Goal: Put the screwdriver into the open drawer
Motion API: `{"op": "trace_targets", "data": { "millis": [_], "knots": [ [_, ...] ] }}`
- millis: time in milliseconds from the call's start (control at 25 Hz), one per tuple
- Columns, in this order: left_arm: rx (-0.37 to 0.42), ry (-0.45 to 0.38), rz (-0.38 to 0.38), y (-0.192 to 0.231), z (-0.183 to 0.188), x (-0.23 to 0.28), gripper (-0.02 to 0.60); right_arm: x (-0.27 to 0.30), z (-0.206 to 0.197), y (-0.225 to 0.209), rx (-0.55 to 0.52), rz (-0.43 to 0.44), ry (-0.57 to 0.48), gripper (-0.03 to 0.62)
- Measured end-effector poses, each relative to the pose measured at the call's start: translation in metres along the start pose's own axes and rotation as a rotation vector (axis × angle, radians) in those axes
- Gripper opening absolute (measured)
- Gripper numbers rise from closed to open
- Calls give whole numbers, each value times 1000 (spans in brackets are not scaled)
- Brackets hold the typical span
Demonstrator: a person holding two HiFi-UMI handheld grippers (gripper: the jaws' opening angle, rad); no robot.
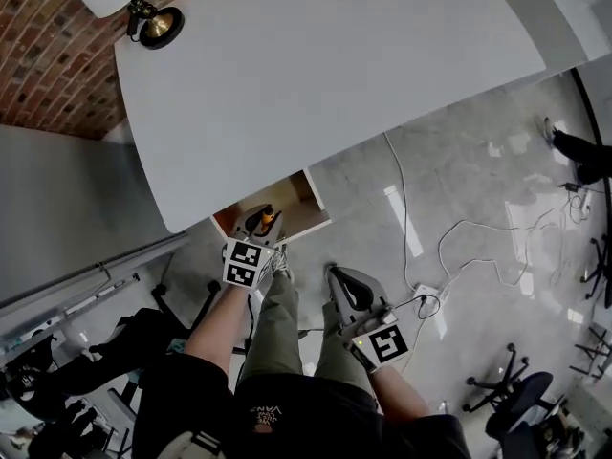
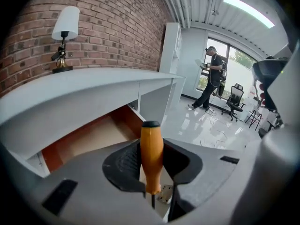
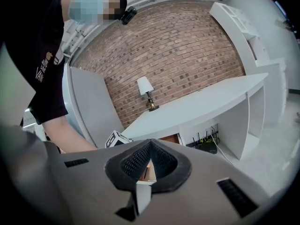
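The screwdriver (image 2: 151,156) has an orange handle with a black cap and stands upright between the jaws of my left gripper (image 2: 152,150), which is shut on it; its thin shaft points down. The open drawer (image 2: 89,139) with a wooden inside sits just ahead, under the white desk top (image 2: 93,86). From the head view, the left gripper (image 1: 261,222) holds the screwdriver (image 1: 270,222) right at the front edge of the drawer (image 1: 304,206). My right gripper (image 1: 337,277) hangs lower, to the right of the drawer, shut and empty (image 3: 149,146).
A brass lamp (image 1: 153,25) stands on the desk's far left corner by the brick wall. White cables and a power strip (image 1: 426,299) lie on the glossy floor to the right. Office chairs (image 1: 521,395) stand at the lower right. A person (image 2: 212,78) walks in the background.
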State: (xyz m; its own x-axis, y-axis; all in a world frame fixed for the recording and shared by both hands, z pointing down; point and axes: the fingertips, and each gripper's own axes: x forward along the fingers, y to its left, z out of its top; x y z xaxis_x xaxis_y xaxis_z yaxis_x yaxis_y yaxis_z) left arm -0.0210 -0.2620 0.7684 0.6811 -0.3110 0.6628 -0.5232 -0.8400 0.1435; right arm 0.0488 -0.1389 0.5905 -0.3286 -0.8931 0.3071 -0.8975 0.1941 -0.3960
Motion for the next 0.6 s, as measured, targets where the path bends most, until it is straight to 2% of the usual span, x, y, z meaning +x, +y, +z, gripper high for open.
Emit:
{"op": "trace_targets", "data": {
  "millis": [240,600],
  "knots": [
    [17,80,-25,10,-26,30,98,-1,-21,-11,42,-48,1,-3],
    [-37,178,-18,33,-49,63,98,-5,-42,-28,68,-67,15,-3]
  ]
}}
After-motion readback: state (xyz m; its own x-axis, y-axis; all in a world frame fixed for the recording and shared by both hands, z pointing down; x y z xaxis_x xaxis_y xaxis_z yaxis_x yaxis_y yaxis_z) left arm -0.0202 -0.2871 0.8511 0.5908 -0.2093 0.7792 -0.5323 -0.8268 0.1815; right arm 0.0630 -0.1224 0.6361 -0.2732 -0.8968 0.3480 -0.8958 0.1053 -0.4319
